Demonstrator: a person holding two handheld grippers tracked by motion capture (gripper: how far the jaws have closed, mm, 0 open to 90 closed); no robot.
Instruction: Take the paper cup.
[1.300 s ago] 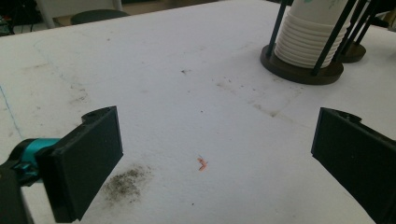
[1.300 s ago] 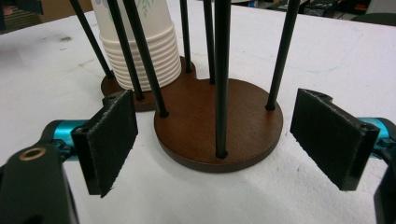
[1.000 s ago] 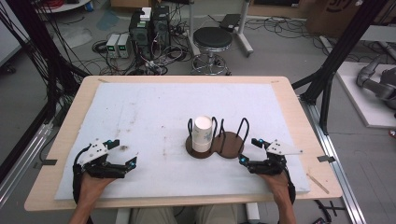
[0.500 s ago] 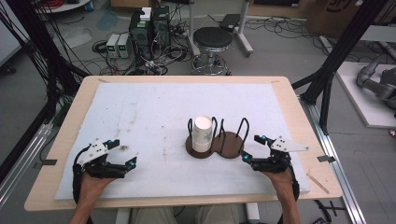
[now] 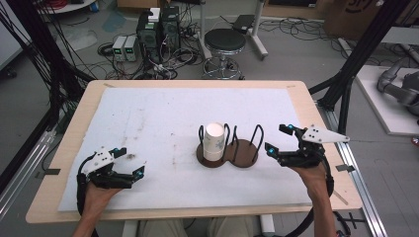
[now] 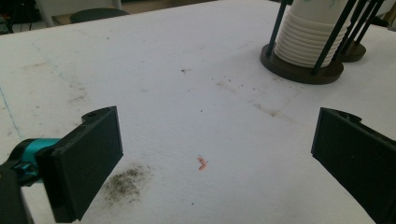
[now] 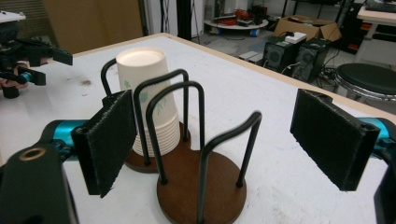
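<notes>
An upside-down stack of white paper cups (image 5: 214,140) stands in the left ring of a dark wooden two-ring holder (image 5: 245,154) with black wire hoops, mid-table. The right ring is empty. My right gripper (image 5: 276,138) hovers open just right of the holder. In the right gripper view, the cups (image 7: 149,93) and the empty ring (image 7: 196,189) lie between its wide-apart jaws (image 7: 222,133). My left gripper (image 5: 131,161) rests open at the front left, well away from the holder. In its own view the left gripper (image 6: 215,149) has bare mat between the jaws and the cups (image 6: 306,42) at far right.
A white mat (image 5: 148,113) covers the wooden table (image 5: 74,118); it has a dark smudge (image 6: 123,184) and a small red speck (image 6: 202,163) near my left gripper. A stool (image 5: 225,42) and electronics boxes (image 5: 158,29) stand on the floor beyond the far edge.
My right gripper has risen and shifted slightly right and away, staying open. The left gripper and the cups have not moved.
</notes>
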